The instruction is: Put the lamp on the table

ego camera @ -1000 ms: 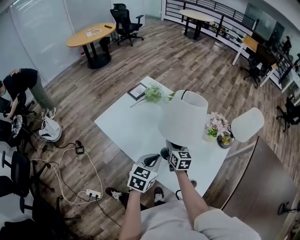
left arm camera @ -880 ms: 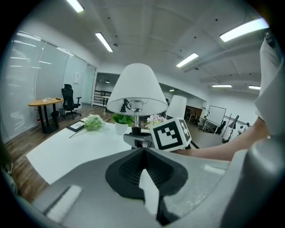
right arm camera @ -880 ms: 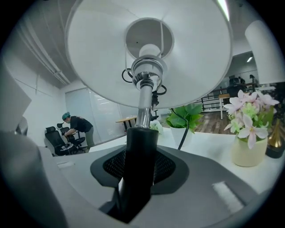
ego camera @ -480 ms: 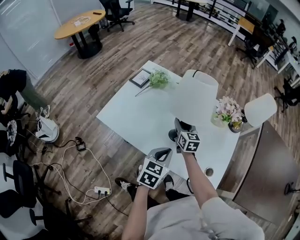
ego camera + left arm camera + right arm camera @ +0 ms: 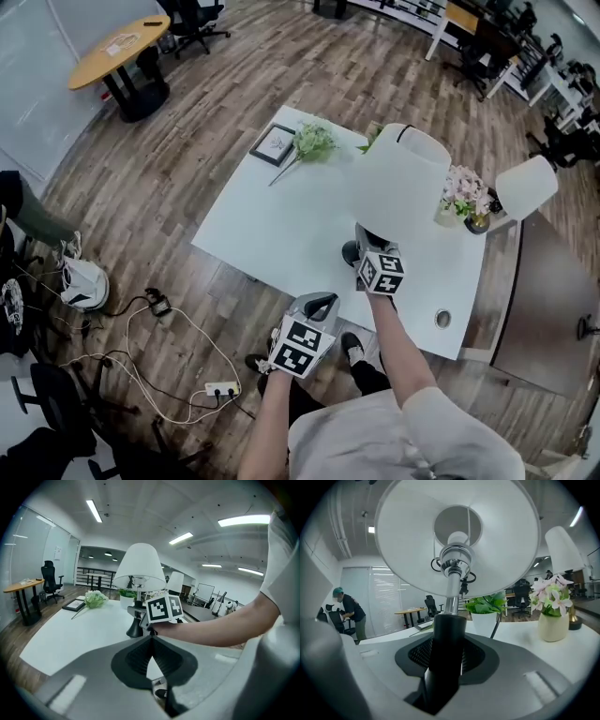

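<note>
Both grippers sit nearer than the lamp. The left gripper, jaws together and empty, hangs short of it, off the table edge. The right gripper is clamped low on the lamp's black stem. The lamp's base is on or just above the table; I cannot tell which. Gripped so low under a wide shade, the lamp could tip on release. Just beyond it, a vase of pink flowers risks a knock, and a white pot holds a green plant.
</note>
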A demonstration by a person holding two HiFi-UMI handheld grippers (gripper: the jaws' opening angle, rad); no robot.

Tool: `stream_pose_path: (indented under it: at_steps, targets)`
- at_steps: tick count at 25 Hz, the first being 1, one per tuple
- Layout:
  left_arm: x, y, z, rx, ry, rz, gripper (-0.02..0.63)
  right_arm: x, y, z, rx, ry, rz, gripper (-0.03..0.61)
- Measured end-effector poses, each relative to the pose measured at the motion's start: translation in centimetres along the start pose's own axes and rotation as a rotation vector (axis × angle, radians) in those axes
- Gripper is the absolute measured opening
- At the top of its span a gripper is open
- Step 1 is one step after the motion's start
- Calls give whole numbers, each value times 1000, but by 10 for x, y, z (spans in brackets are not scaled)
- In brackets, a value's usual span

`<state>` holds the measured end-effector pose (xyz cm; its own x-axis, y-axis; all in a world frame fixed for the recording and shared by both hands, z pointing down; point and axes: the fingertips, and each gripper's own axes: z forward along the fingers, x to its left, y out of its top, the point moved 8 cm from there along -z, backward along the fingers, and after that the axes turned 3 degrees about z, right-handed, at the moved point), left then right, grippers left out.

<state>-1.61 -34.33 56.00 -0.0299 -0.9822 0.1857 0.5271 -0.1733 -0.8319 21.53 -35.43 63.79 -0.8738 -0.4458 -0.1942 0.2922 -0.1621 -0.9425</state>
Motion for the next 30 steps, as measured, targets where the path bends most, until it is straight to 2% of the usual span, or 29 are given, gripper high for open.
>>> stream_pose_path:
  at_steps: [6, 13, 20, 30]
  targets:
    - [26, -29, -11, 17, -78, 22, 0, 9, -15, -1, -26, -83, -5, 161]
    - [50, -40, -19, 15, -148, 39, 0, 15, -16, -7, -50, -193, 0, 160]
    - [54, -44, -21, -7, -191, 55, 1, 22, -22, -15, -31, -229, -38, 155]
    - [49, -48, -22, -25, -218, 61, 2, 26, -26, -24, -42, -262, -42, 149]
